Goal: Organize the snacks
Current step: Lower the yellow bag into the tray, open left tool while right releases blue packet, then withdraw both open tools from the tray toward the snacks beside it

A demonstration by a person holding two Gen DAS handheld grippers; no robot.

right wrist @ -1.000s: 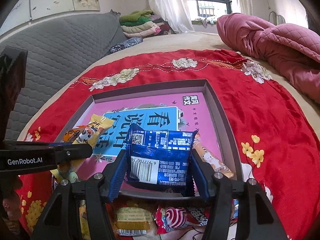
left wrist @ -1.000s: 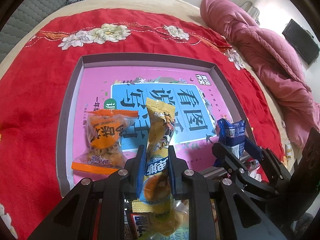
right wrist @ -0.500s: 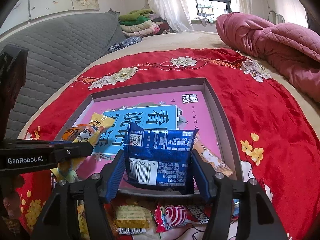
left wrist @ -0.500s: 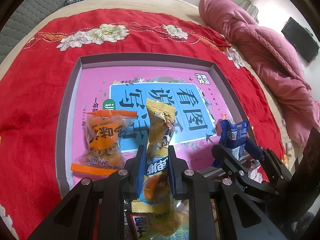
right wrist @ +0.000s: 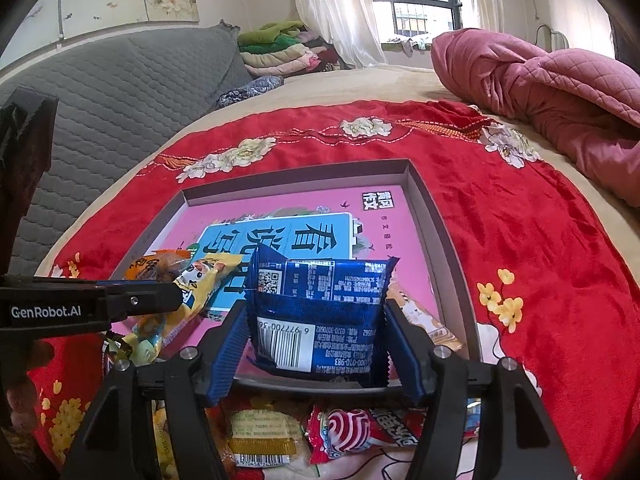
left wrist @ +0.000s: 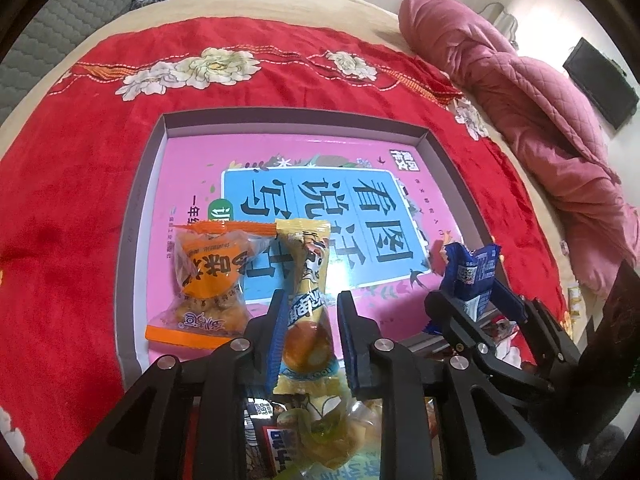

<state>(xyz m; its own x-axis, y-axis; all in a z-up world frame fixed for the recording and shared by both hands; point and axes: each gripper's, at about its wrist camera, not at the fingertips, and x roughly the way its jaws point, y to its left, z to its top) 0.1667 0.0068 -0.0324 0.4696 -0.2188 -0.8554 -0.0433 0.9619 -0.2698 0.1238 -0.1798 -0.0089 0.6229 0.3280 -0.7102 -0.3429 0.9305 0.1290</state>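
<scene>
releasing looks like the step in hand for both grippers, over the grey-walled tray w/ the pink book cover as its floor. left gripper has the yellow snack pack between its blue pads, jaws just been easing apart; a gap shows on the right pad side, so the squeeze is off and the pack lies loose, long axis running straight away from the gripper, far end on the tray floor, near end hanging back over the near wall. right gripper stands around the blue snack pack, jaws also just widening; pads sit just off both its edges, so not pinching as far as i can tell. blue pack stands upright on the tray's near-right part, barcode side facing the cam. each pack lies dead ahead of its own gripper, so next move prob a straight pull back, no sideways sweep, else the yellow one drags out.

count inside tray: 1 orange snack pack just left of the yellow, 1 yellow, 1 blue, 1 pale cartoon-print pack behind the blue. outside, on the red blanket near the grippers: a loose pile, at least 3, rest hidden.
</scene>
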